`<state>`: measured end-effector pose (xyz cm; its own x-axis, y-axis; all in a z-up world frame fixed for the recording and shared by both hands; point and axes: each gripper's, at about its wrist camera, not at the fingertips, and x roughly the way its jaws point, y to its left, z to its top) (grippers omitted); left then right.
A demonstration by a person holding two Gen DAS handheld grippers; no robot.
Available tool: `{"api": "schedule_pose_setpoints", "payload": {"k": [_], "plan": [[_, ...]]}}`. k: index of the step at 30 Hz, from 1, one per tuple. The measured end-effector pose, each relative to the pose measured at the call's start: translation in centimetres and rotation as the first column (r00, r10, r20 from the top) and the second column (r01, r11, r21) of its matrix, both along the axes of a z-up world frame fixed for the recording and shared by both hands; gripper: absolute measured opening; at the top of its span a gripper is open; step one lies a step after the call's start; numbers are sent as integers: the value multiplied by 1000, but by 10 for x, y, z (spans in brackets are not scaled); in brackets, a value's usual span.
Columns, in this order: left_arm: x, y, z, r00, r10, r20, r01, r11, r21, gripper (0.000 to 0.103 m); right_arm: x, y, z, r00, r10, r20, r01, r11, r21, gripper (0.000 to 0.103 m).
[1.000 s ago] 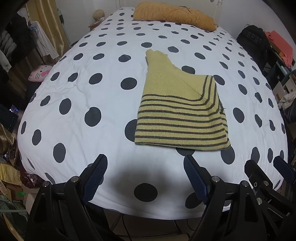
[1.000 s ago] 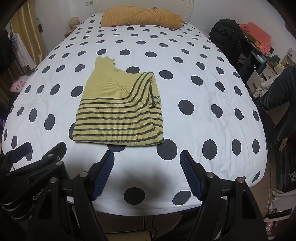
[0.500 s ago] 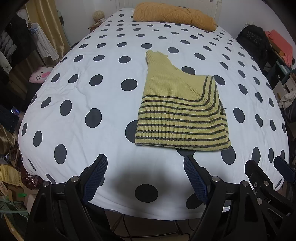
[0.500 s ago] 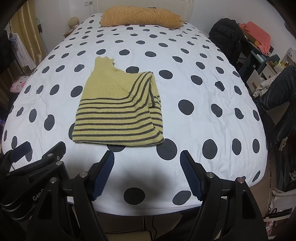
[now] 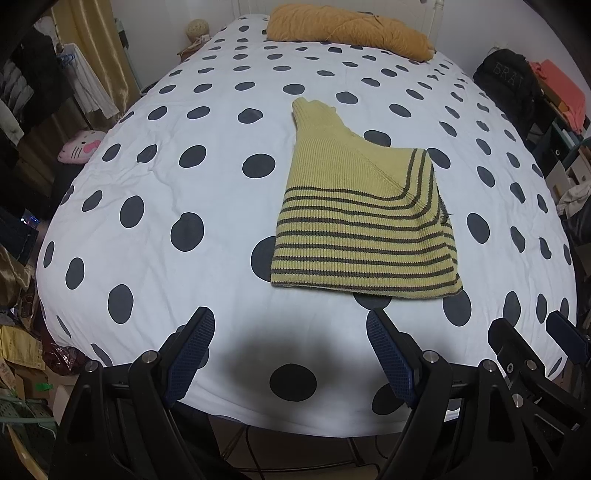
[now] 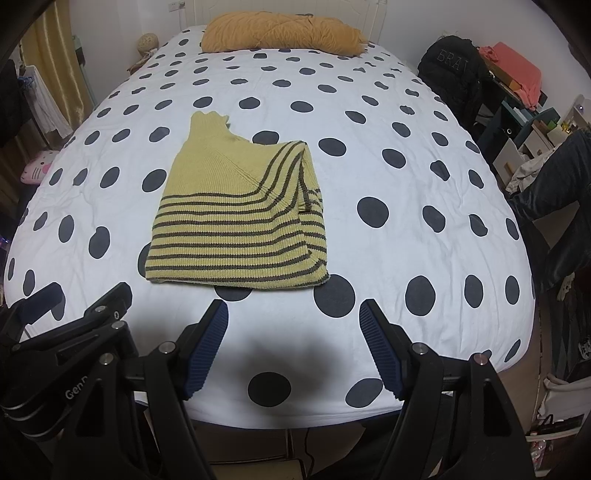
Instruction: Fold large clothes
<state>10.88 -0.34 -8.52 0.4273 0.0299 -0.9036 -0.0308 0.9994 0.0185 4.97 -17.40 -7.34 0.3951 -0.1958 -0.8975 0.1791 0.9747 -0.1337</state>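
A yellow knit sweater with dark stripes [image 5: 364, 221] [image 6: 236, 218] lies folded into a compact shape on the white bed cover with dark dots [image 5: 166, 206] [image 6: 406, 192]. Its collar points toward the bed's far end. My left gripper [image 5: 290, 326] hovers open over the near edge of the bed, short of the sweater's hem, with nothing between its blue pads. My right gripper [image 6: 293, 317] is open too, just in front of the hem and holding nothing. Each gripper shows at the other view's bottom corner.
An orange pillow [image 5: 347, 31] [image 6: 280, 33] lies at the bed's far end. A pink plush toy [image 5: 79, 146] and hanging clothes crowd the left side. A black backpack [image 6: 452, 74], shelves and a person's leg in dark trousers [image 6: 554, 218] stand to the right.
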Motion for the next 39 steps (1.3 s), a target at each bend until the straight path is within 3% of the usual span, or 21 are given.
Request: {"api": "schedule_pose_setpoints", "payload": {"k": [39], "plan": [[-1, -1, -2, 1000, -4, -4, 4, 1000, -1, 85, 0, -1, 0, 1000, -4, -2, 4, 1000, -2, 74]]}}
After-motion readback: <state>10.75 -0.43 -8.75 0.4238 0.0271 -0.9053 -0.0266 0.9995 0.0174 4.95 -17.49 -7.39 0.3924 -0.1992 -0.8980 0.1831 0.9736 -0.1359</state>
